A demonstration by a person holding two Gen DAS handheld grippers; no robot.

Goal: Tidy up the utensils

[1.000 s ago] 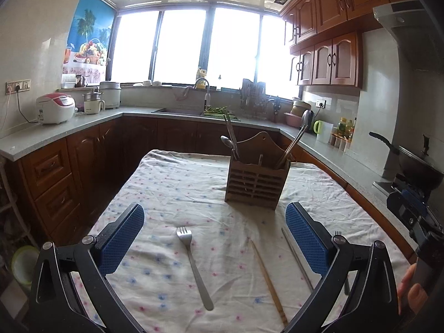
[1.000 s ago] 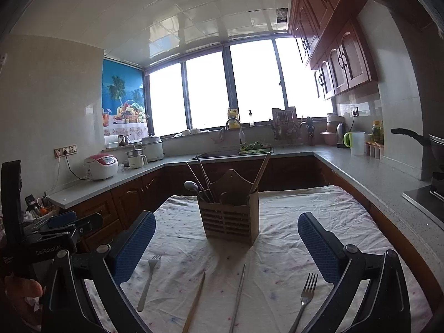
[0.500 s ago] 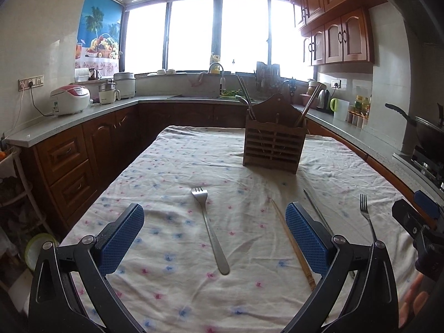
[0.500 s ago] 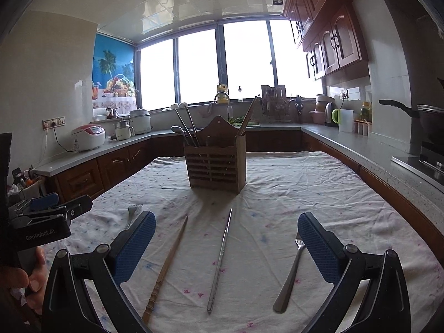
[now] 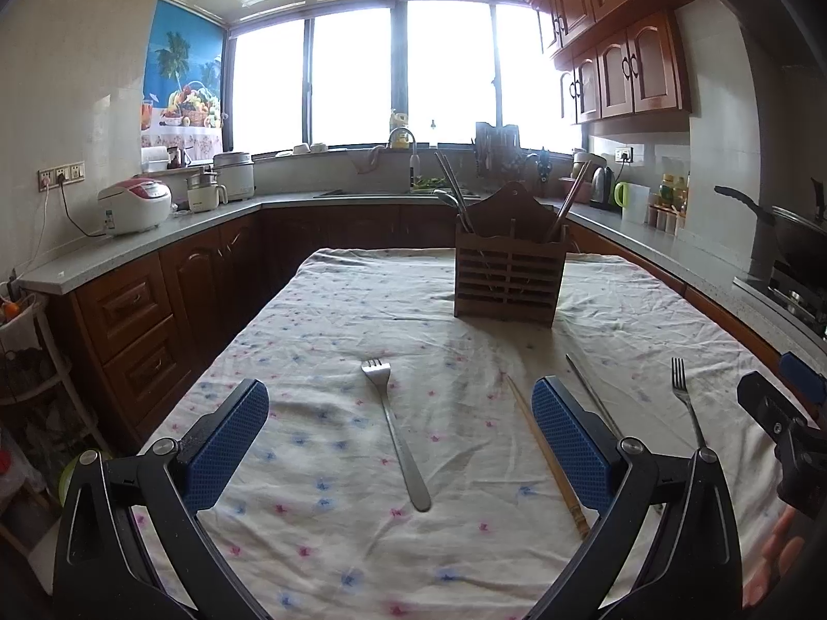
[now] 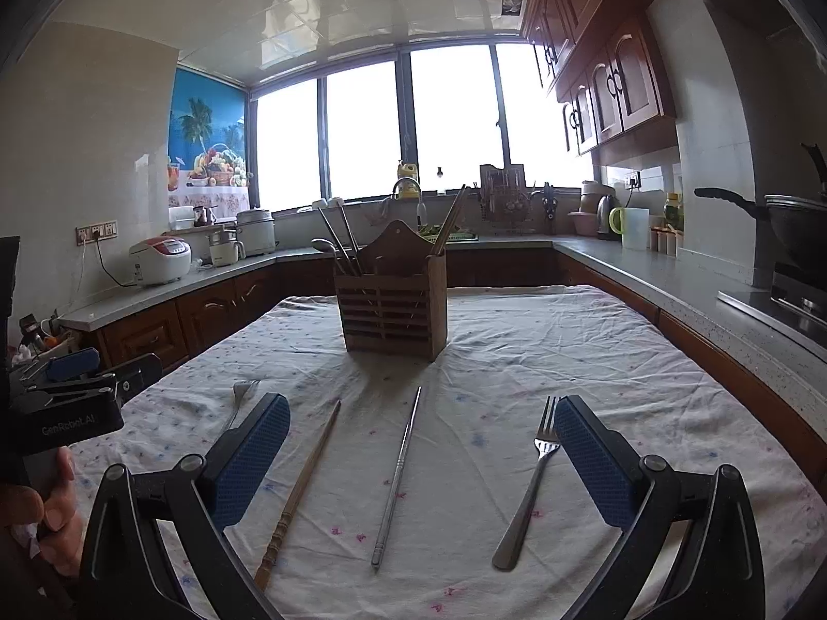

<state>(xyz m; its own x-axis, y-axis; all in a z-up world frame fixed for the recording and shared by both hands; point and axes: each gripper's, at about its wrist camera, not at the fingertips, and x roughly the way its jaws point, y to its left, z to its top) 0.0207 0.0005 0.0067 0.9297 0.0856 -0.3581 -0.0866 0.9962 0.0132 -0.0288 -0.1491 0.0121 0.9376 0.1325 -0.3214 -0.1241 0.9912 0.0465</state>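
Both grippers, left gripper (image 5: 400, 436) and right gripper (image 6: 421, 452), hover with fingers spread, empty. Slatted wooden utensil holder (image 6: 391, 305) stands mid-table toward the far edge. Two steel forks (image 5: 395, 431) (image 6: 527, 485), a wooden chopstick (image 6: 297, 491) and a metal chopstick (image 6: 397, 475) lie on the floral-clothed table (image 6: 542, 361); the holder's contents are probably spoon and chopsticks.

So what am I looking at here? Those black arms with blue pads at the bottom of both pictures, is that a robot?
No robot: a person holds a two-finger gripper in each hand, and each carries a wide-angle camera looking along its fingers. One picture comes from the left gripper, the other from the right gripper. Both are open and hold nothing. On the tablecloth lie a fork, a wooden chopstick, a metal chopstick and a second fork. Behind them stands a wooden utensil holder with some utensils already in it.
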